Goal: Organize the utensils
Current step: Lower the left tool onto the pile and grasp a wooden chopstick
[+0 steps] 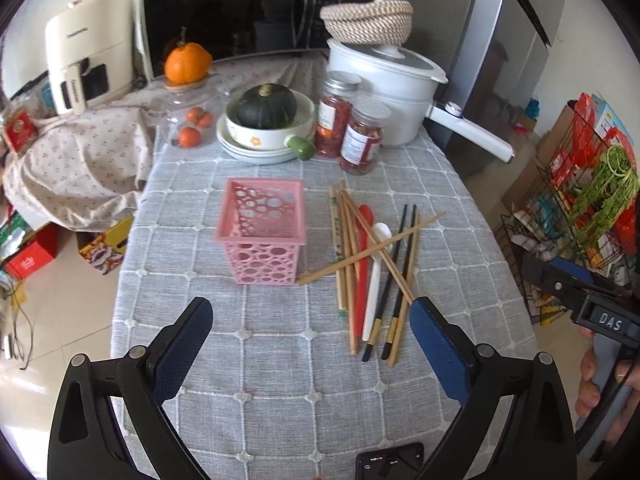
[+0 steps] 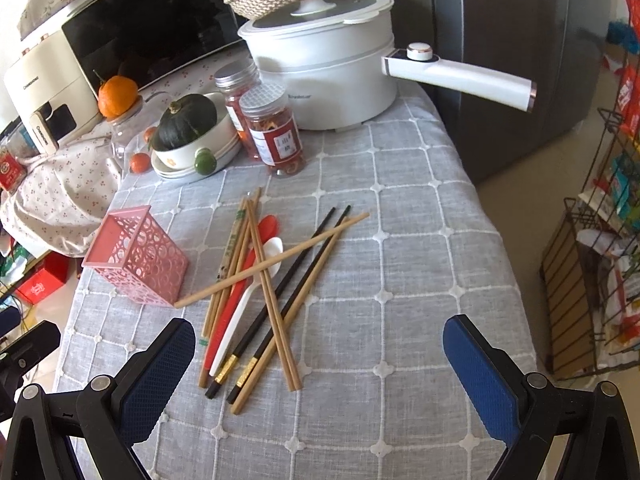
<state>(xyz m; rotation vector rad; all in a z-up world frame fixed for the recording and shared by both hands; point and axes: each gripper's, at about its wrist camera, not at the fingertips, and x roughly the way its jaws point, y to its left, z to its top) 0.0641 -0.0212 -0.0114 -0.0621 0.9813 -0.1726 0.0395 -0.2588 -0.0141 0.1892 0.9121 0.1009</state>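
Left claw (image 1: 310,322) wide, nothing between the pads; right claw (image 2: 320,342) wide too, empty. One pink perforated holder (image 1: 262,232) upright on the desk, empty as far as visible. Just right of it, one loose pile: two black chopsticks (image 1: 390,276), several bamboo chopsticks (image 2: 244,268) crossed (exact count unclear), one red spoon (image 1: 363,264), one white spoon (image 1: 376,276). Desk has a grey grid tablecloth (image 1: 280,360). Behind: two spice jars (image 1: 362,136), a white pot (image 2: 332,76), a microwave (image 1: 240,12).
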